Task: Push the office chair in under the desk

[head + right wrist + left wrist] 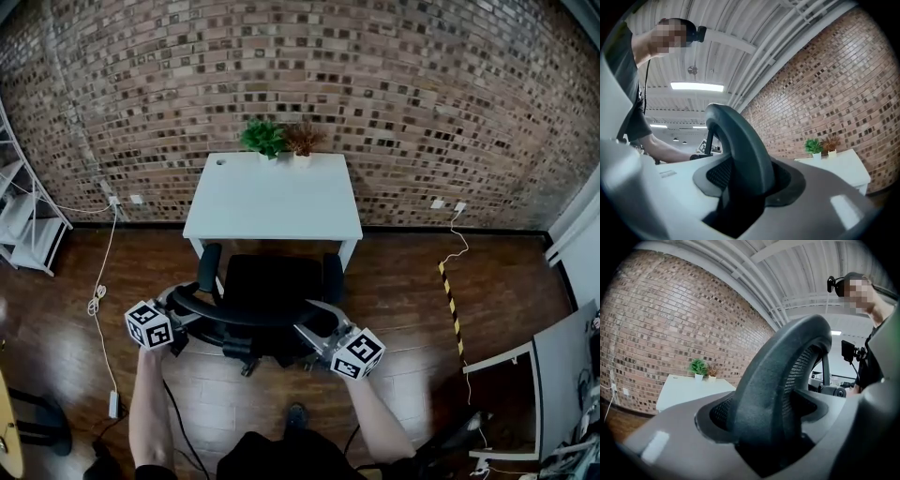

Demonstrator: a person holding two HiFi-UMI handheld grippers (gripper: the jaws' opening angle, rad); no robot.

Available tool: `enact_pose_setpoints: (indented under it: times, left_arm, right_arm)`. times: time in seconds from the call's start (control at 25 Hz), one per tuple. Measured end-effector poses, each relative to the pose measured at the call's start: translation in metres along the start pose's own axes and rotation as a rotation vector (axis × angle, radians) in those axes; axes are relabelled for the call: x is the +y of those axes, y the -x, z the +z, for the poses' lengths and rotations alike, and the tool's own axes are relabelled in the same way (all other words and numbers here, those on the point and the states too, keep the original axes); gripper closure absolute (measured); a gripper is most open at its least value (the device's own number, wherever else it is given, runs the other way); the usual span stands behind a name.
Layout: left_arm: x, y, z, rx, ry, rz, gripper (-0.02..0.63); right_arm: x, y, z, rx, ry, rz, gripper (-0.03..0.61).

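Observation:
A black office chair (272, 281) stands on the wood floor just in front of the white desk (272, 197), its seat at the desk's front edge. Its curved backrest rim (246, 317) faces me. My left gripper (187, 307) is shut on the rim's left end, and my right gripper (314, 323) is shut on its right end. In the left gripper view the mesh-lined rim (783, 380) fills the gap of the left gripper (764, 437). In the right gripper view the rim (740, 140) sits clamped in the right gripper (740, 201).
Two potted plants (281, 138) stand at the desk's back edge against the brick wall. A white shelf (23, 220) is at the left, with a cable (98, 291) trailing on the floor. Yellow-black tape (450, 300) and a grey panel (558, 370) lie at the right.

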State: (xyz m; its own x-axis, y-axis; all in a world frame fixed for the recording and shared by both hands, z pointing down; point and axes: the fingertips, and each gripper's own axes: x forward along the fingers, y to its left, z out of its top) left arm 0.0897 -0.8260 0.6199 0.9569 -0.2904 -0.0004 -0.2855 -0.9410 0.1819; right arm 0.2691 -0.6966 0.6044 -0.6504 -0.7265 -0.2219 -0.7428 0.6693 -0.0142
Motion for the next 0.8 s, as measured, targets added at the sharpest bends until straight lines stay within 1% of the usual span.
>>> enact_pose_setpoints:
  times: [0.16,0.24,0.36,0.52,0.64,0.8]
  left_arm:
    - [0.013,-0.029,-0.004,-0.010,0.003,0.047,0.043]
    - [0.023,-0.045,-0.005,-0.004,-0.012,0.061,0.043]
    - [0.043,-0.072,-0.002,0.000,-0.041,0.063,0.046]
    - [0.073,-0.109,-0.001,0.006,-0.039,0.082,0.055]
    - [0.098,-0.133,-0.007,0.023,-0.037,0.083,0.061]
    - [0.136,-0.153,-0.011,0.031,-0.030,0.078,0.061]
  right_arm:
    - [-0.043,0.001,-0.006,0.005,-0.019,0.041,0.397]
    - [-0.067,-0.001,-0.008,0.007,-0.036,0.055,0.397]
    - [-0.107,-0.011,-0.010,0.012,-0.055,0.074,0.396]
    - [-0.164,-0.026,-0.016,0.016,-0.073,0.103,0.392]
    - [-0.200,-0.038,-0.032,0.013,-0.086,0.108,0.391]
    - [-0.235,-0.060,-0.051,0.020,-0.091,0.101,0.391]
